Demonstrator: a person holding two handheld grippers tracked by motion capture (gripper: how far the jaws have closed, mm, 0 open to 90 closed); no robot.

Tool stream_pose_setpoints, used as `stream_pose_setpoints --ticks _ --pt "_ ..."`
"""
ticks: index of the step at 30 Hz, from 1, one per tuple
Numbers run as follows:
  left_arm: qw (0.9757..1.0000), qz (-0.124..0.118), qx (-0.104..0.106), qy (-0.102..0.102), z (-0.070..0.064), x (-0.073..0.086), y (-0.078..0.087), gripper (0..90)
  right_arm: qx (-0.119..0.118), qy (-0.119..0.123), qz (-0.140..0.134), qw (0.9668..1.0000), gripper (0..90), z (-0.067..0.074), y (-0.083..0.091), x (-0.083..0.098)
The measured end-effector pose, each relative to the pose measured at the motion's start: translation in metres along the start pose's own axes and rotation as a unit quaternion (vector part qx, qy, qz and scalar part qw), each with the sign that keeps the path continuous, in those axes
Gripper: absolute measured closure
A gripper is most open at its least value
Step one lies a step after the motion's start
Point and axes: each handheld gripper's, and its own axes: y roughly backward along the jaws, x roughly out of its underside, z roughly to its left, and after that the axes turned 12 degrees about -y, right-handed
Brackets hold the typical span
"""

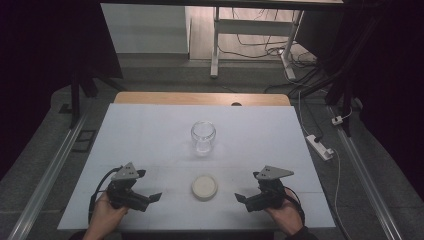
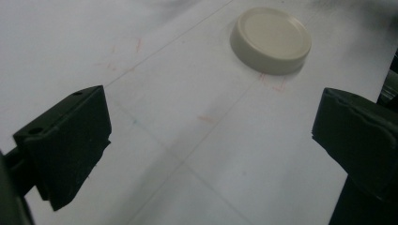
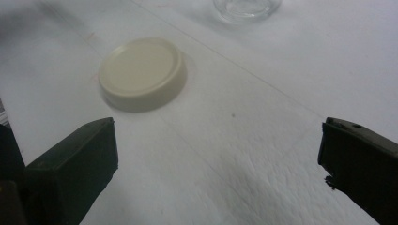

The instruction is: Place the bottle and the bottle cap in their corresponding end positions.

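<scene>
Empty lidless jar (image 1: 203,136), lid (image 1: 204,186) nearby

Between wide-apart black jaws, a cream lid (image 3: 141,74) lies flat on the white table (image 3: 263,140); a glass jar's base (image 3: 246,8) sits beyond.

The glass jar (image 3: 246,8) is cut off by the right gripper view's top edge — seemingly only its base shows.

Left gripper (image 1: 150,198) and right gripper (image 1: 243,198) sit low, jaws spread wide and empty, pointing inward at each other either side of the cream lid (image 1: 204,185).
</scene>
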Motion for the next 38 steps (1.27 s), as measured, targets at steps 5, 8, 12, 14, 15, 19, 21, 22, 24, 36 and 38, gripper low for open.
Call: stream_pose_setpoints --ticks 5,8,12,14,15,19,21,22,24,36,38 --pt "0.9997 -0.008 -0.009 0.021 0.0 0.016 0.015 0.0 0.018 -0.008 0.0 0.9998 0.0 -0.005 0.011 0.009" --pt "0.9994 -0.001 -0.021 0.028 -0.001 0.024 0.022 0.0 0.032 -0.015 -0.003 0.9994 0.0 -0.007 0.019 0.015" --pt "0.9988 0.003 -0.03 0.039 -0.003 0.035 0.031 0.0 0.045 -0.026 -0.005 0.9986 0.0 -0.012 0.028 0.022" --pt "0.9984 0.005 -0.037 0.044 -0.004 0.041 0.035 0.0 0.05 -0.033 -0.007 0.9982 0.0 -0.015 0.032 0.026" --pt "0.9981 0.005 -0.04 0.047 -0.005 0.043 0.037 0.0 0.052 -0.037 -0.007 0.9979 0.0 -0.015 0.034 0.027" --pt "0.997 0.009 -0.051 0.058 -0.006 0.053 0.045 0.0 0.063 -0.046 -0.005 0.9969 0.0 -0.019 0.042 0.034" --pt "0.9963 0.012 -0.058 0.062 -0.007 0.057 0.049 0.0 0.066 -0.051 -0.005 0.9965 0.0 -0.02 0.045 0.036" --pt "0.9959 0.014 -0.062 0.064 -0.007 0.059 0.05 0.0 0.068 -0.054 -0.005 0.9962 0.0 -0.021 0.047 0.038" --pt "0.9952 0.021 -0.068 0.067 -0.008 0.062 0.052 0.0 0.071 -0.059 -0.004 0.9957 0.0 -0.022 0.05 0.04" --pt "0.9921 0.048 -0.079 0.086 -0.009 0.07 0.053 0.0 0.086 -0.085 0.005 0.9927 0.0 -0.026 0.061 0.05" --pt "0.992 0.048 -0.077 0.088 -0.008 0.07 0.052 0.0 0.086 -0.086 0.005 0.9925 0.0 -0.027 0.061 0.051"
